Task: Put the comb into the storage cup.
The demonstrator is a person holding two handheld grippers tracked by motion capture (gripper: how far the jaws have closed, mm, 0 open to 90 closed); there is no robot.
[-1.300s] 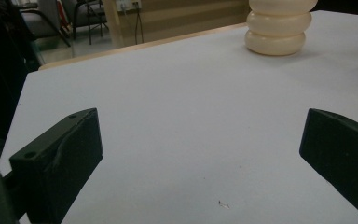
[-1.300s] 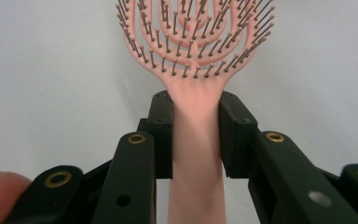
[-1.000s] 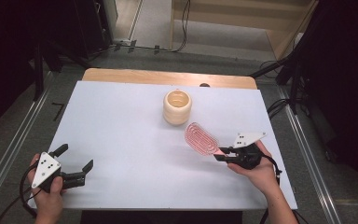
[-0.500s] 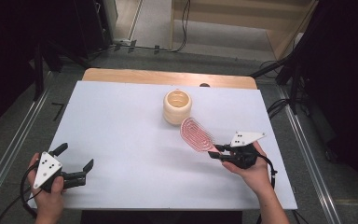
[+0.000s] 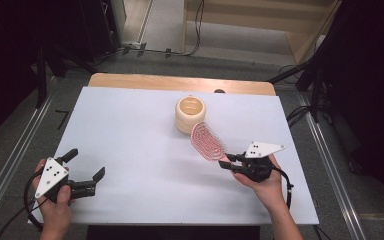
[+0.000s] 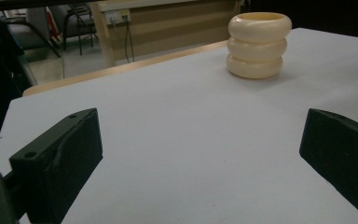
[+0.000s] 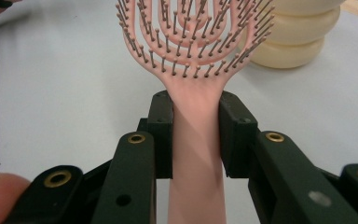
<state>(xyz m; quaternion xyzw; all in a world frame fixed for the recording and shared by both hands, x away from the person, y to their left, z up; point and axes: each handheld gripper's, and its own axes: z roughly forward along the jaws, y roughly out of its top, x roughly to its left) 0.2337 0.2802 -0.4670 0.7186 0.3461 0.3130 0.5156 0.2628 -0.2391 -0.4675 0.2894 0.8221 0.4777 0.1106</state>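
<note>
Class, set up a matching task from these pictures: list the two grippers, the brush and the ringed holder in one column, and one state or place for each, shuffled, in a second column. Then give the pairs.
Things:
1. left gripper
2. right gripper
3. pink vented plastic hairbrush
4. cream ribbed ring-stacked cup

States:
A. stands upright near the table's far edge
B. open, holding nothing
C. held by its handle, head lifted towards the cup
D. shut on a handle

Pairs: 1-B, 2-D, 3-C, 4-A
</note>
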